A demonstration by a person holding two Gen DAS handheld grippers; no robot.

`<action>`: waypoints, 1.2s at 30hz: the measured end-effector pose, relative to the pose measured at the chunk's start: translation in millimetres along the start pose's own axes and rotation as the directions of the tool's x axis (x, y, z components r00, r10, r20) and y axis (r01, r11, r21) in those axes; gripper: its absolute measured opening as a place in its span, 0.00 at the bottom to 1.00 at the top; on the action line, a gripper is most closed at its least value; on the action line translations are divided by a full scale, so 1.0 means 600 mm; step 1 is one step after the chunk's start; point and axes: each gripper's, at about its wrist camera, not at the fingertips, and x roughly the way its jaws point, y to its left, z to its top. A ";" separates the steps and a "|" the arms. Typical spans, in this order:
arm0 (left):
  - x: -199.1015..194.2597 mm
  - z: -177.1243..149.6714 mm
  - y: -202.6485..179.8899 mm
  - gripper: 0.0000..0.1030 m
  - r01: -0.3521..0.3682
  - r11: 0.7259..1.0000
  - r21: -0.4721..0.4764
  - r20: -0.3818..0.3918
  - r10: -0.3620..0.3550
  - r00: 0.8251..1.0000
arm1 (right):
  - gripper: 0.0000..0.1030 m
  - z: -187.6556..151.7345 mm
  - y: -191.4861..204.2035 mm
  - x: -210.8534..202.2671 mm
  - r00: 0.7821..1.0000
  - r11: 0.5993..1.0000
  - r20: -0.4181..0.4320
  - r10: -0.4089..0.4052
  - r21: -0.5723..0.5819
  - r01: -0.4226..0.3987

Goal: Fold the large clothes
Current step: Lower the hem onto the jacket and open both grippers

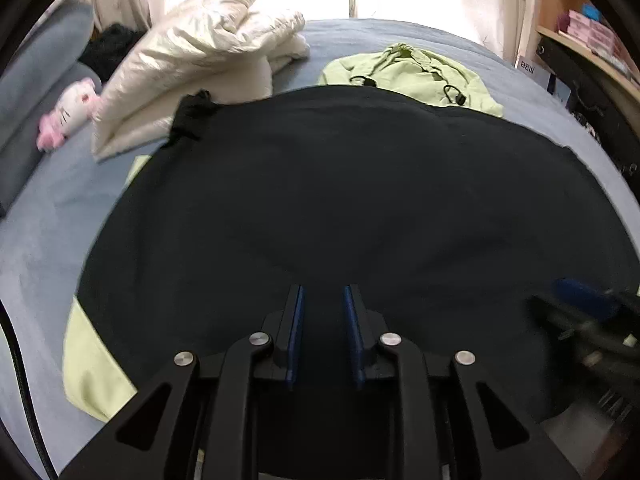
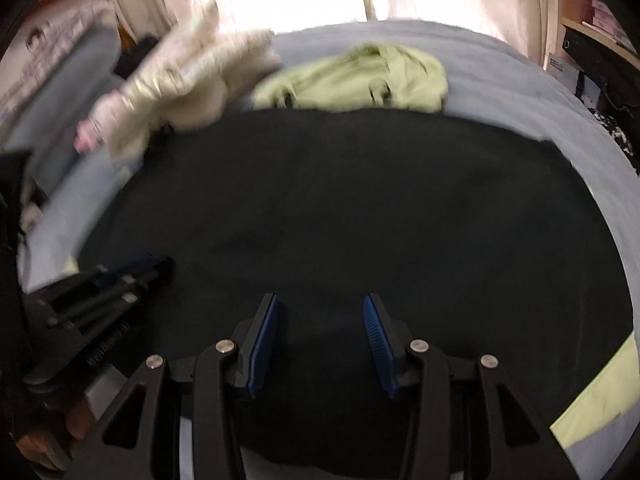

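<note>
A large black garment (image 1: 340,180) (image 2: 340,200) lies spread flat on the bed. A light green cloth (image 1: 92,360) (image 2: 600,400) sticks out from under its edges. My left gripper (image 1: 323,290) hovers over the near part of the black garment, open by a narrow gap, nothing between its blue pads. My right gripper (image 2: 321,298) is over the same garment with a wider gap, also holding nothing. Each gripper shows blurred in the other's view: the right gripper (image 1: 580,308) at the right edge, the left gripper (image 2: 120,276) at the left edge.
A crumpled light green hoodie (image 1: 412,76) (image 2: 360,76) lies beyond the black garment. A white puffy quilt (image 1: 200,52) and a pink-and-white plush toy (image 1: 68,116) sit at the back left. The blue-grey bed sheet (image 1: 40,240) surrounds it all. Shelves (image 1: 580,40) stand at the right.
</note>
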 end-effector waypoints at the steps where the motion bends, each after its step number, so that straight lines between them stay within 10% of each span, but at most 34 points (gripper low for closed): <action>1: -0.001 -0.003 0.016 0.19 -0.049 0.999 -0.001 0.005 0.049 0.999 | 0.41 -0.004 -0.011 -0.001 1.000 1.000 -0.004 -0.011 0.002 0.011; 7: 0.003 -0.019 0.160 0.18 -0.143 0.981 -0.132 -0.035 0.139 0.990 | 0.40 -0.045 -0.185 -0.049 0.962 0.950 -0.009 -0.274 0.155 0.272; 11: -0.009 -0.031 0.188 0.17 -0.152 0.977 -0.152 -0.038 0.148 0.988 | 0.29 -0.073 -0.270 -0.077 0.970 0.933 -0.003 -0.244 0.271 0.236; 17: -0.013 -0.024 0.176 0.18 -0.183 0.971 -0.154 -0.075 0.173 0.982 | 0.36 -0.061 -0.234 -0.053 0.936 0.912 -0.051 -0.349 0.214 0.351; 29: -0.078 -0.008 0.191 0.19 -0.106 0.974 -0.201 -0.063 0.095 0.993 | 0.40 -0.073 -0.231 -0.059 0.940 0.907 -0.042 -0.339 0.251 0.338; 36: -0.135 -0.005 0.174 0.38 -0.090 0.985 -0.148 -0.026 0.087 0.996 | 0.40 -0.069 -0.231 -0.054 0.937 0.905 -0.061 -0.345 0.244 0.349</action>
